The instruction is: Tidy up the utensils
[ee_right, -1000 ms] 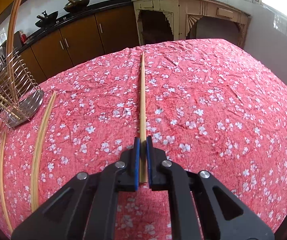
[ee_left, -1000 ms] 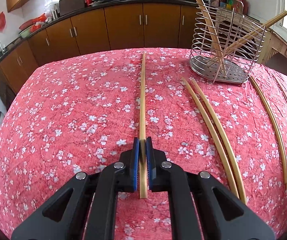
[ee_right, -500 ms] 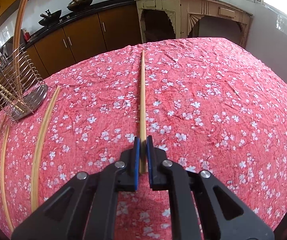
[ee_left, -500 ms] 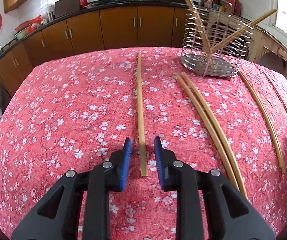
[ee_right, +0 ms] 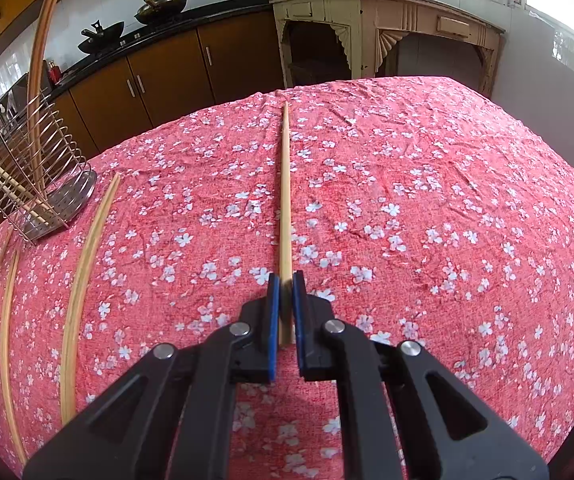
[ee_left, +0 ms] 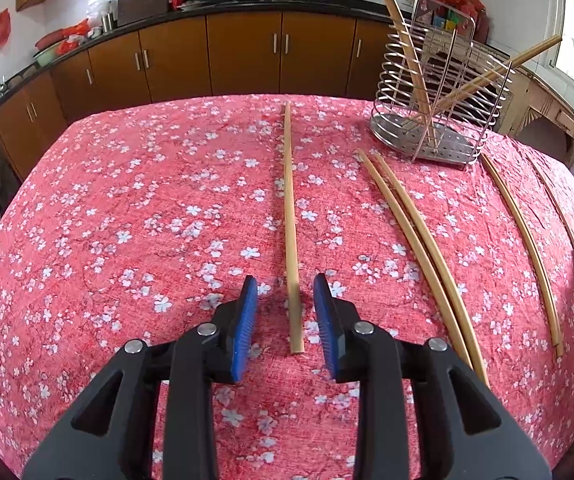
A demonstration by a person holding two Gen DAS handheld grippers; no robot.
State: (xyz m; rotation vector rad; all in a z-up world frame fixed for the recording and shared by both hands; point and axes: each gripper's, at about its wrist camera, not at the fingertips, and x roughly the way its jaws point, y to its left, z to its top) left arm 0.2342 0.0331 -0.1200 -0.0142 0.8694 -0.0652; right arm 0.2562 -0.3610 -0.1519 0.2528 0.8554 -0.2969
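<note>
the left gripper [ee_left: 285,312] is spreading off its chopstick [ee_left: 291,224] while the right gripper [ee_right: 285,312] is pinching another chopstick [ee_right: 285,200] (which risks pivoting and slipping).

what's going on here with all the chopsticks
A person is sorting chopsticks on a floral tablecloth with a pair of tongs in each hand. The left tongs have just been opening; a chopstick lies loose between the pads. The right tongs are clamped on another chopstick. More lie on the cloth, and some already stand in the wire holder.
</note>
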